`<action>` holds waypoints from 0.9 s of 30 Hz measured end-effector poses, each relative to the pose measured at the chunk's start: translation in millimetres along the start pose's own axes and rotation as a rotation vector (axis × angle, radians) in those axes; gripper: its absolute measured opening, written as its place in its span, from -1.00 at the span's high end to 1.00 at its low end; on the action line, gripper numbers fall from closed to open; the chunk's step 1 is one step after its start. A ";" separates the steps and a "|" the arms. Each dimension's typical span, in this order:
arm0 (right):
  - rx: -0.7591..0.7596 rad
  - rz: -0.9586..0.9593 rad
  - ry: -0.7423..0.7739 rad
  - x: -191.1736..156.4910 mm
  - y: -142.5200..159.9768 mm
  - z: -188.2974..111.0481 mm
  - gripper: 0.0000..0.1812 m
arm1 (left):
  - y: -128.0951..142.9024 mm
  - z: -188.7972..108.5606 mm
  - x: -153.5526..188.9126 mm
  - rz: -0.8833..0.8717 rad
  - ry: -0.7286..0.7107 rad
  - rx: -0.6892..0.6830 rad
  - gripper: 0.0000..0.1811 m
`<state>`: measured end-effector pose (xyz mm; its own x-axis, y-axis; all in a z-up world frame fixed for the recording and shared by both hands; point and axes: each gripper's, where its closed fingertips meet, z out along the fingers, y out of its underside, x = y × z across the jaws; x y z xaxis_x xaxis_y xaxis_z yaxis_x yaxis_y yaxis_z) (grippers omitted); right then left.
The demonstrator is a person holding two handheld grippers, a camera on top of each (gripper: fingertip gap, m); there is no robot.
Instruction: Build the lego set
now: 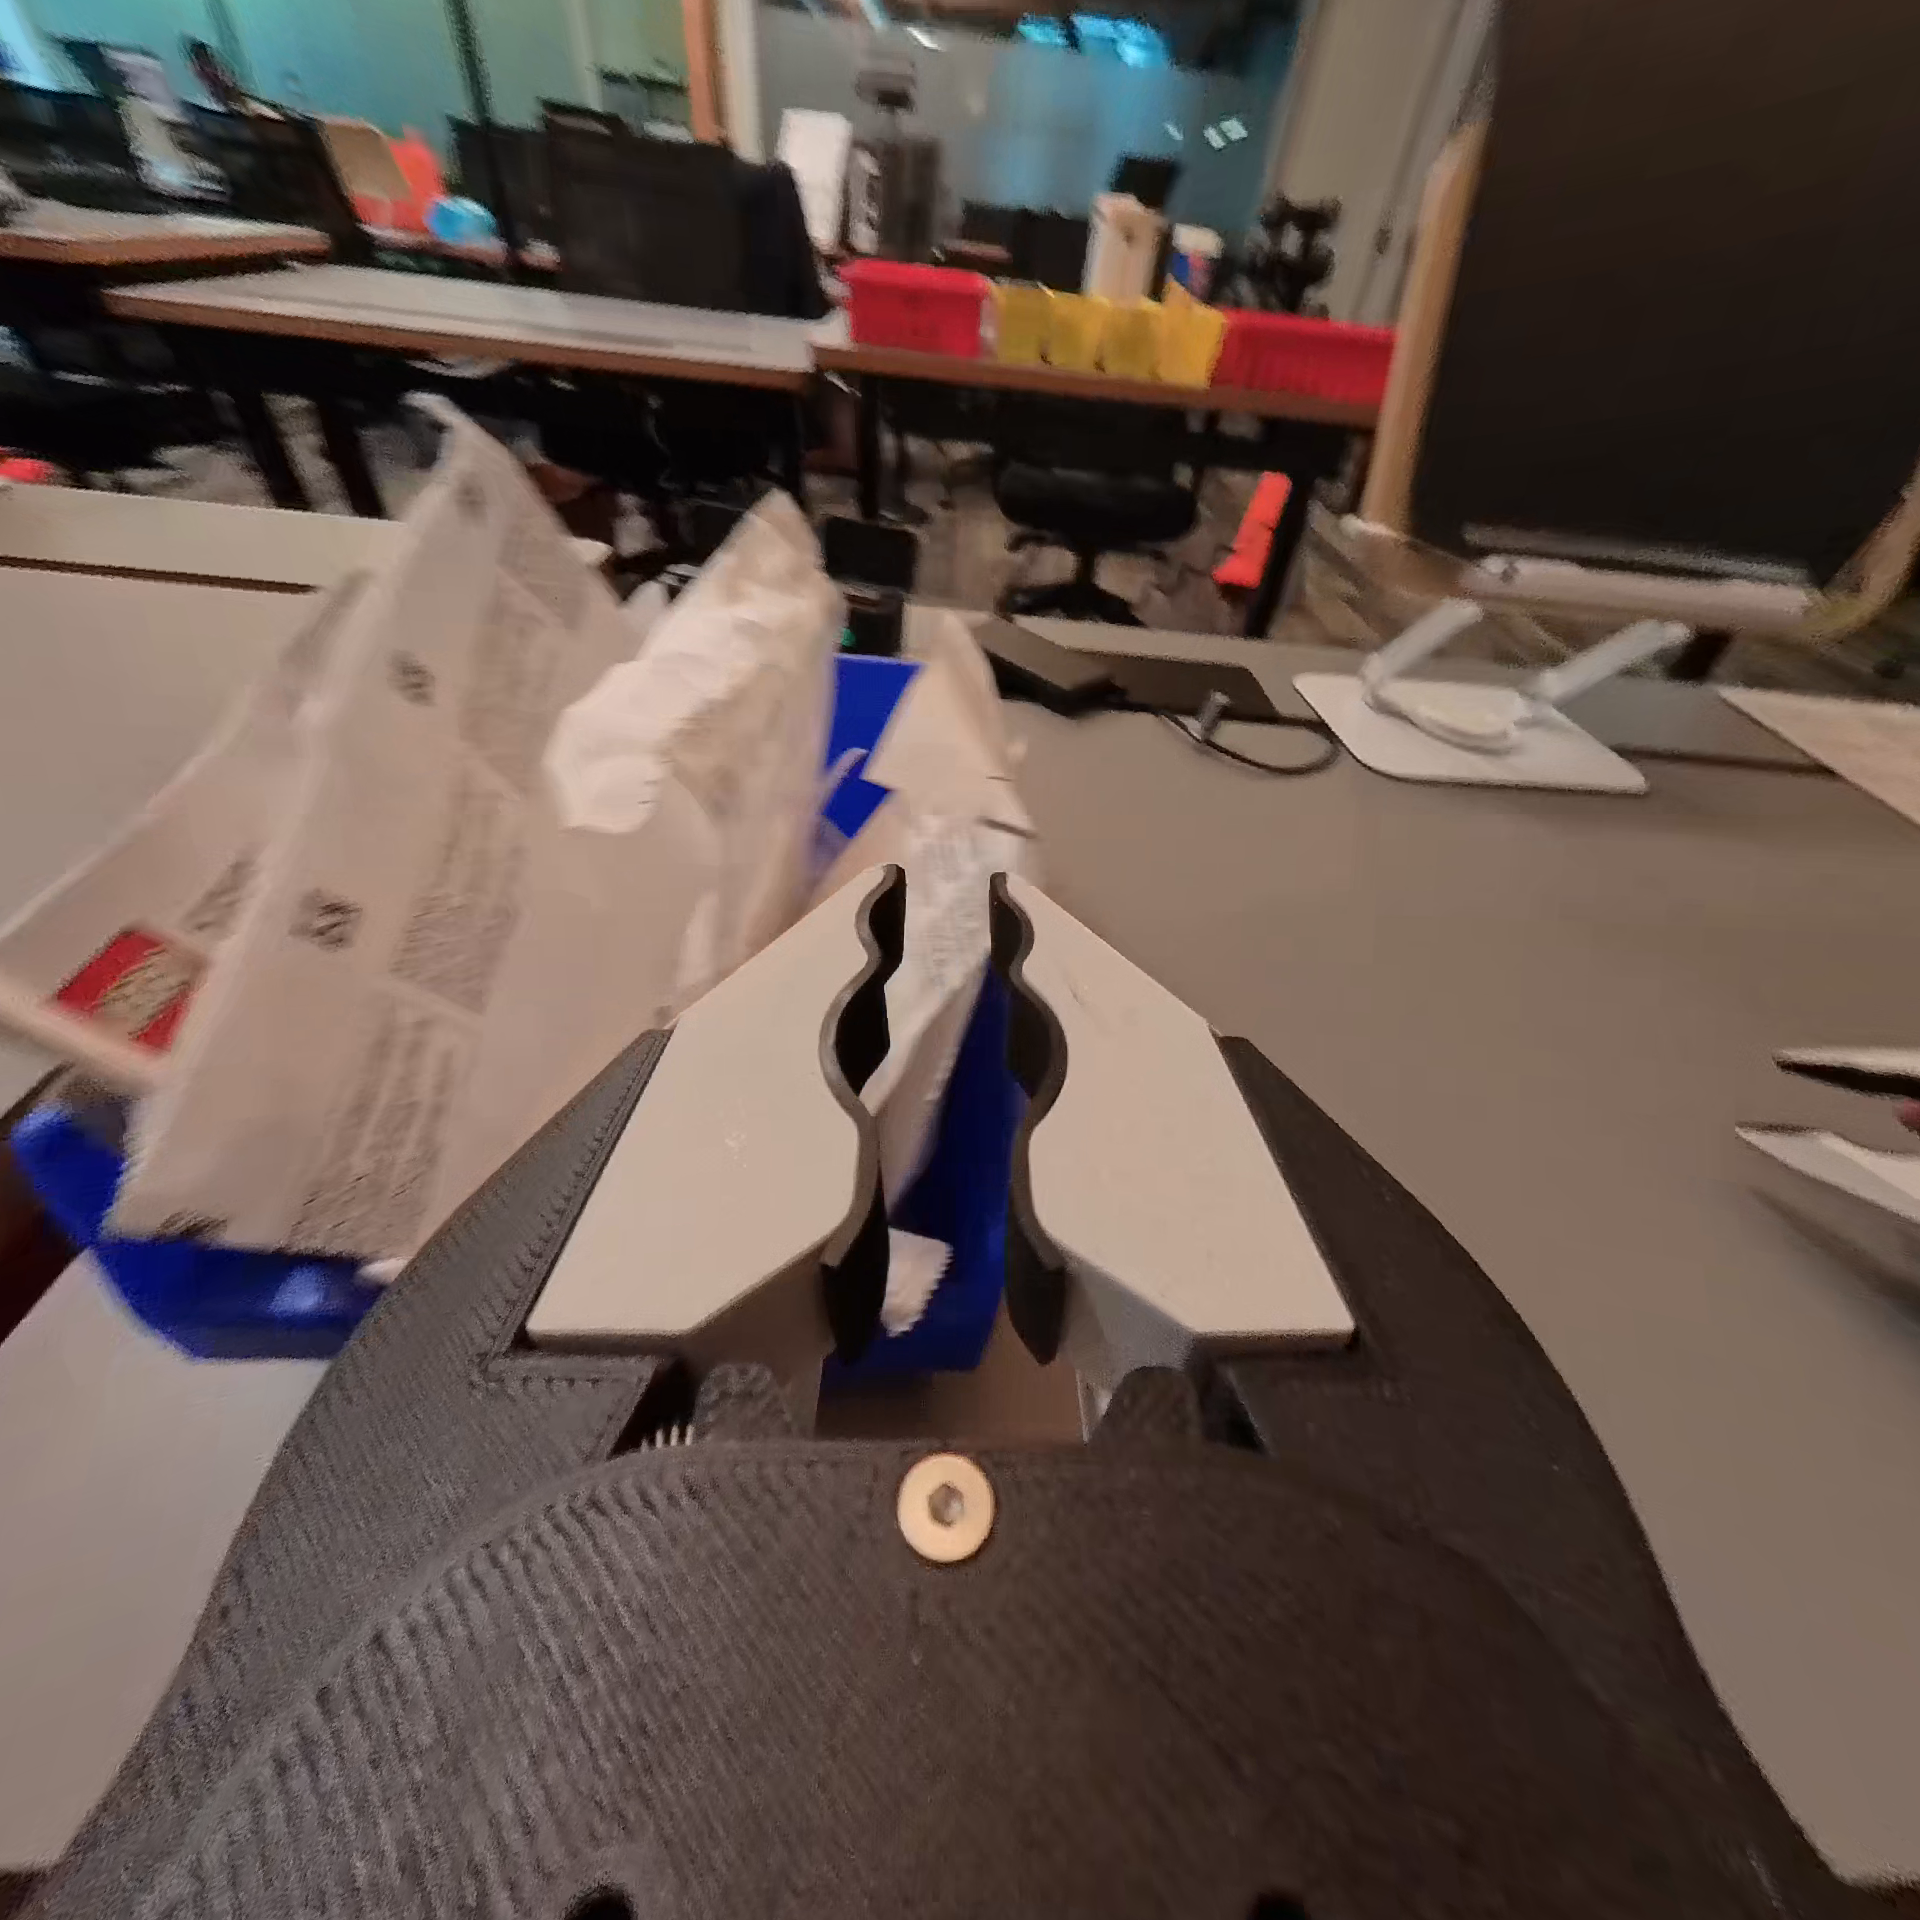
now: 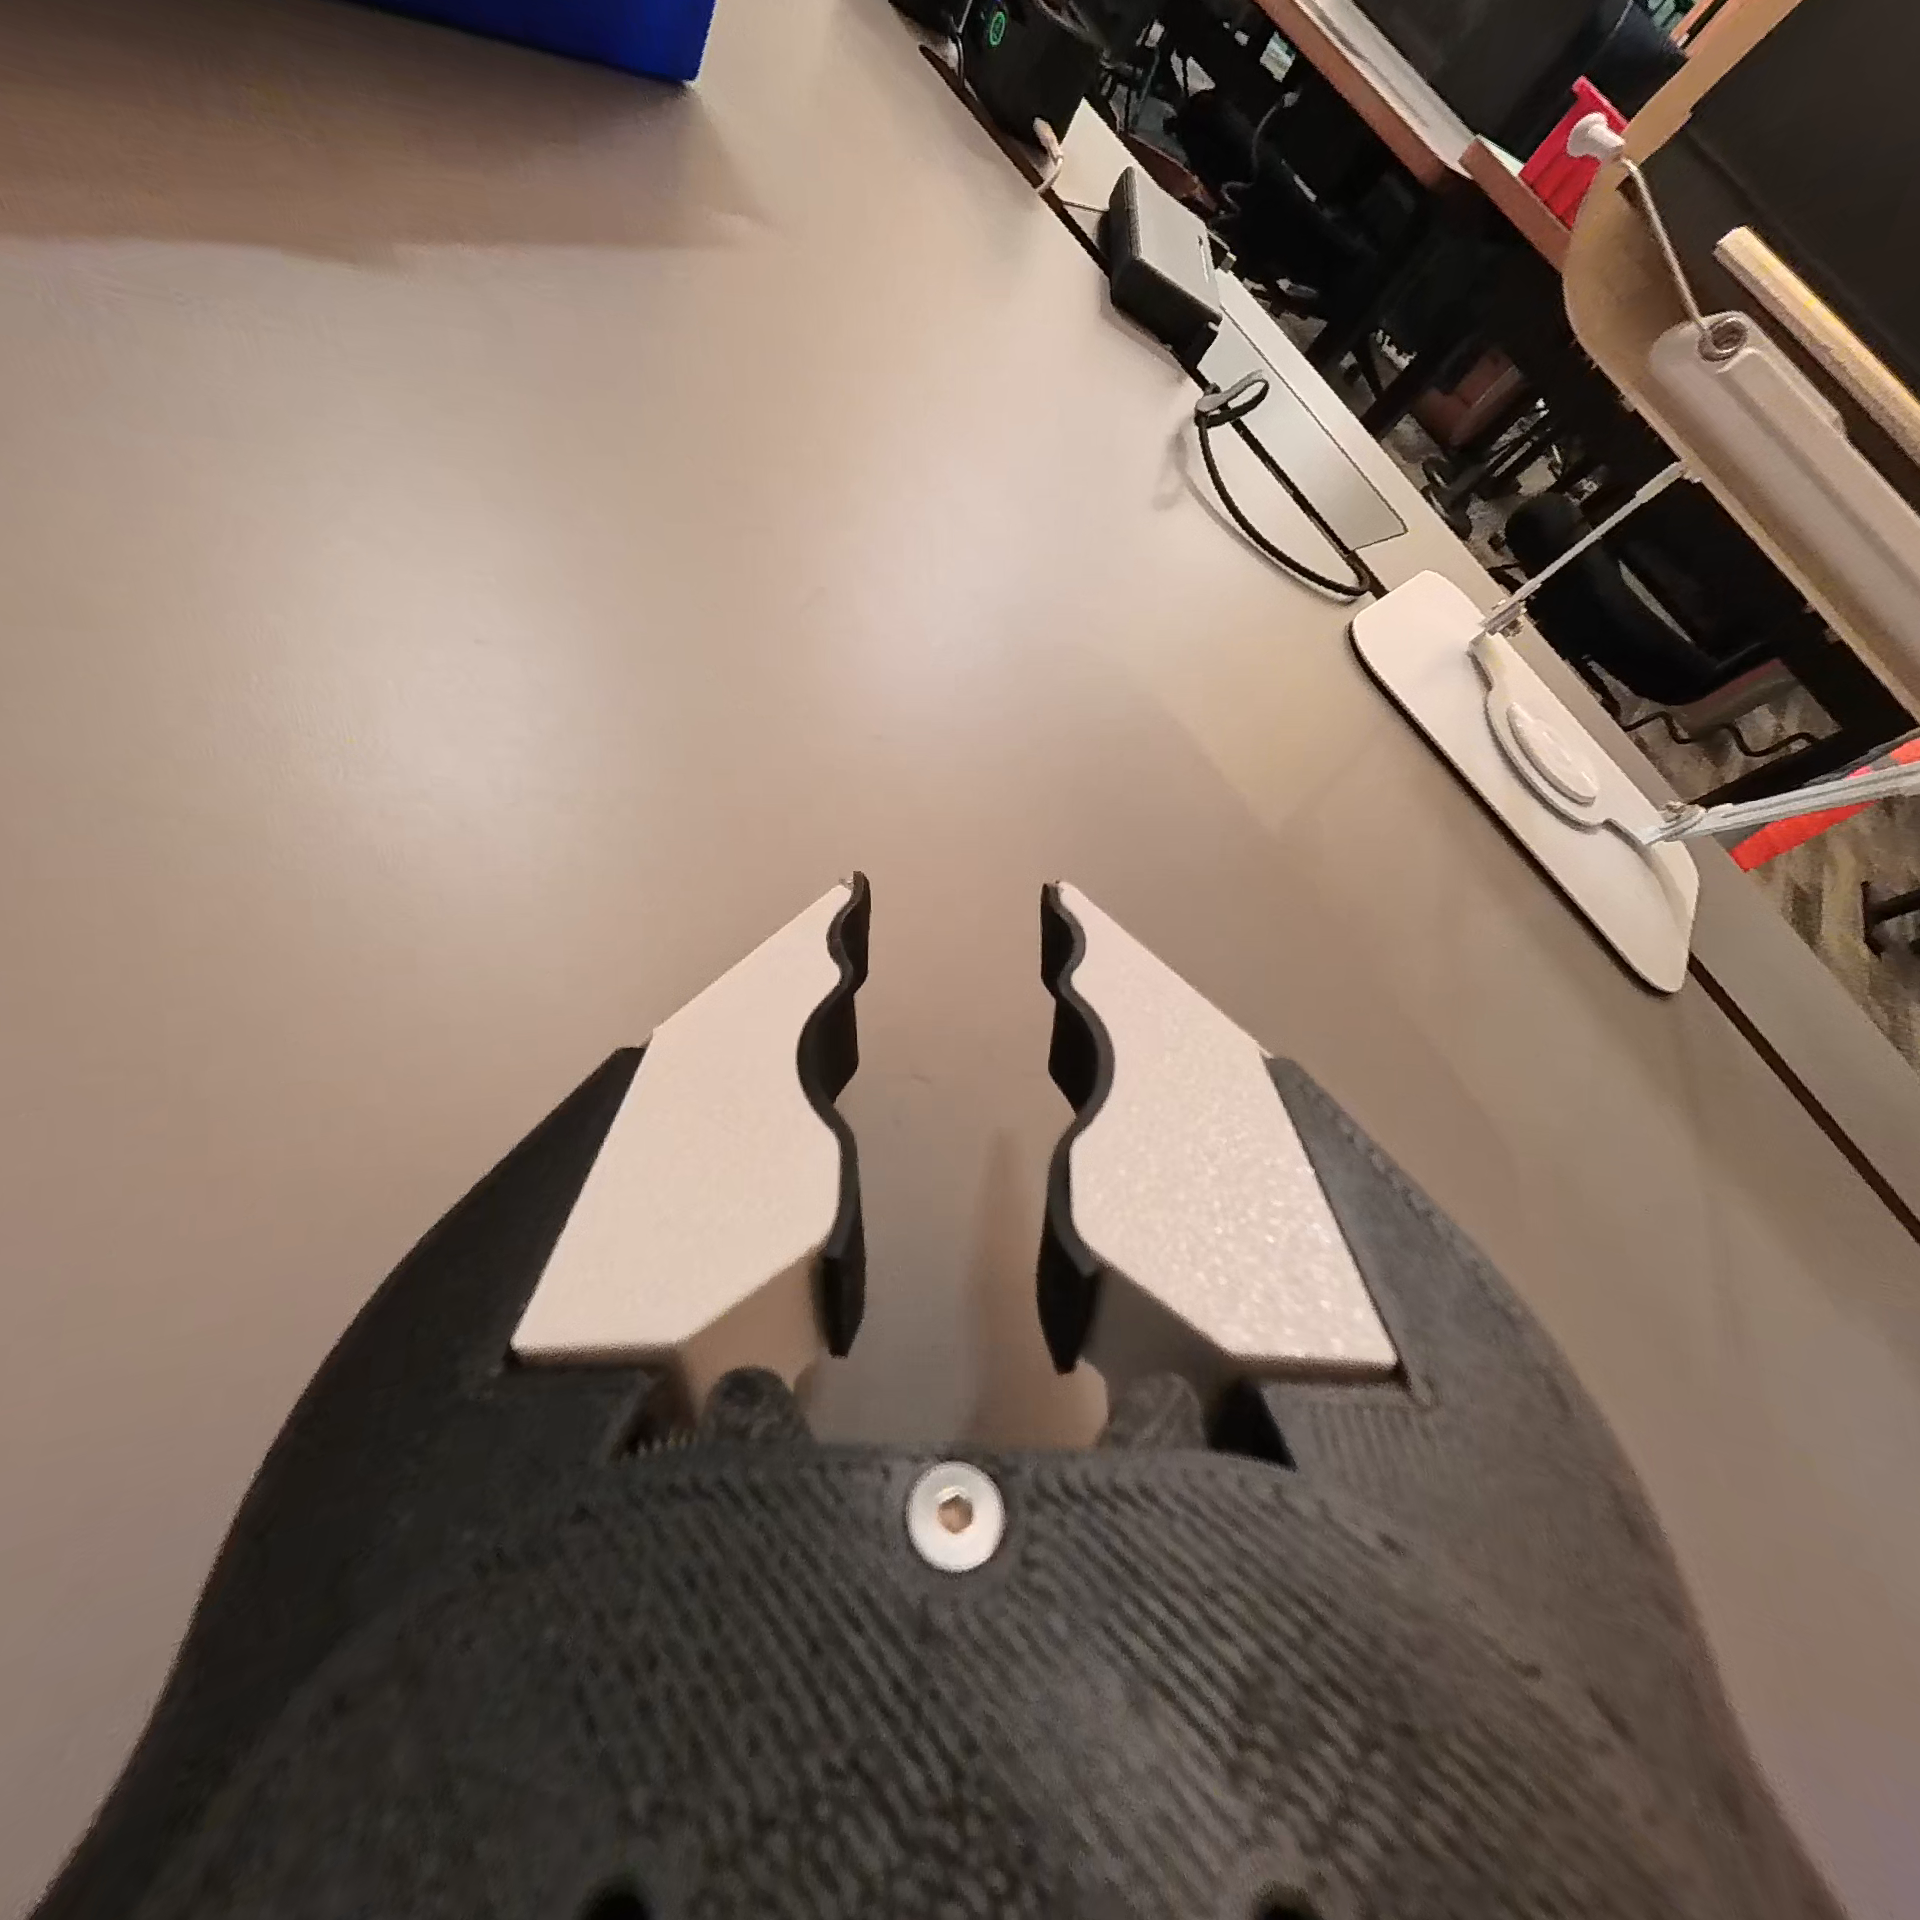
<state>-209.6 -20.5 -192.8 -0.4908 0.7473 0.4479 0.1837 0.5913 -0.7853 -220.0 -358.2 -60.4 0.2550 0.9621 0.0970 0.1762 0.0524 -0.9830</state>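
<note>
Nearest the lens in the left wrist view, the left gripper has its jaws nearly together, clamped on a thin white bag that stands up between them. Below and behind the fingers sits a blue bin, blurred, holding three white printed bags in all; the lego pieces themselves cannot be made out inside. The bin rests on a plain grey table. At the right edge the other gripper's two fingers poke in. A white stand base lies farther back, and beyond it an office room with desks, black chairs, two red bins and a row of yellow ones. In the right wrist view, the right gripper is nearest, its jaws apart with only bare tabletop between them. One corner of the blue bin shows at the top left, well apart from the fingers. Along the table's right edge lie a black cable, a dark box and the white base.
</note>
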 end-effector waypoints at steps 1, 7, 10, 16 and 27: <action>-0.002 0.008 -0.003 0.4 0.4 0.2 0.65 | -1.3 -3.9 -12.0 -0.023 -0.039 0.028 0.84; -0.014 0.087 -0.020 6.3 3.3 1.4 0.65 | 9.0 -6.4 -45.2 -0.098 -0.119 0.021 0.66; -0.017 0.106 -0.014 7.4 3.5 2.1 0.65 | -0.9 -16.2 -78.7 -0.030 -0.326 0.071 0.64; -0.028 0.095 -0.017 3.3 1.8 5.2 0.65 | 10.9 -27.3 -138.4 0.169 -0.603 -0.012 0.57; -0.020 0.107 -0.028 1.3 -1.4 1.6 0.65 | -10.9 -5.8 -121.2 0.051 -0.416 0.030 1.00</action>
<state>-211.9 -20.9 -191.8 -0.4908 0.7980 0.3498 0.2528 0.5145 -0.8194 -247.3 -476.9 -60.5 -0.1439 0.9894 -0.0175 0.1439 0.0034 -0.9896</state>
